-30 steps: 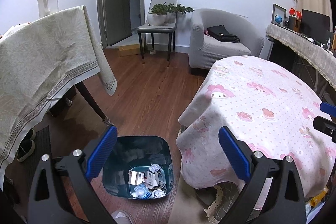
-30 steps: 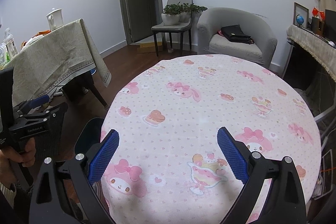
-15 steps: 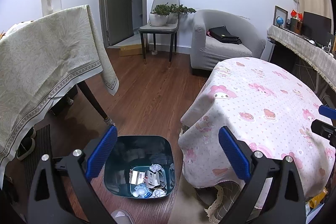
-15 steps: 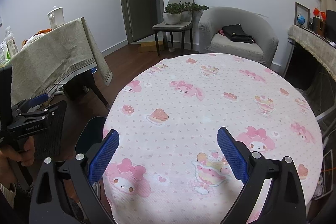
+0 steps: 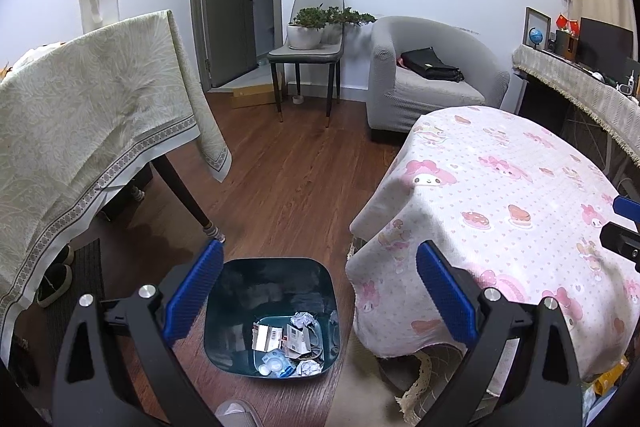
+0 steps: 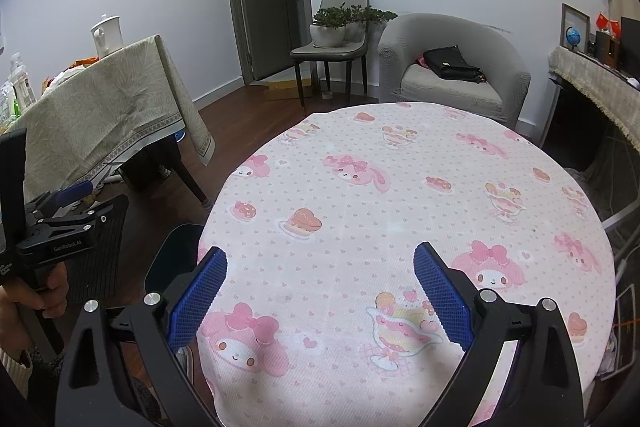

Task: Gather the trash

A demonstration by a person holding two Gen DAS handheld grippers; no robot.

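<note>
A dark teal trash bin (image 5: 240, 275) stands on the wood floor beside the round table (image 5: 500, 195); its rim also shows in the right wrist view (image 6: 172, 251). Crumpled paper, small boxes and wrappers (image 5: 288, 343) lie in its bottom. My left gripper (image 5: 318, 291) is open and empty, held above the bin. My right gripper (image 6: 318, 291) is open and empty, above the near part of the round table's pink cartoon cloth (image 6: 360, 211). The left gripper also shows at the left edge of the right wrist view (image 6: 60, 219).
A table with a beige cloth (image 5: 80, 115) and a white kettle (image 5: 98, 7) stands at left. A grey chair with potted plants (image 5: 312, 43) and a grey armchair with a black bag (image 5: 432, 75) stand at the back. A sideboard (image 5: 580, 87) runs along the right.
Both views have drifted slightly: the scene sits a little lower and farther in frame. Both grippers stay open and empty.
</note>
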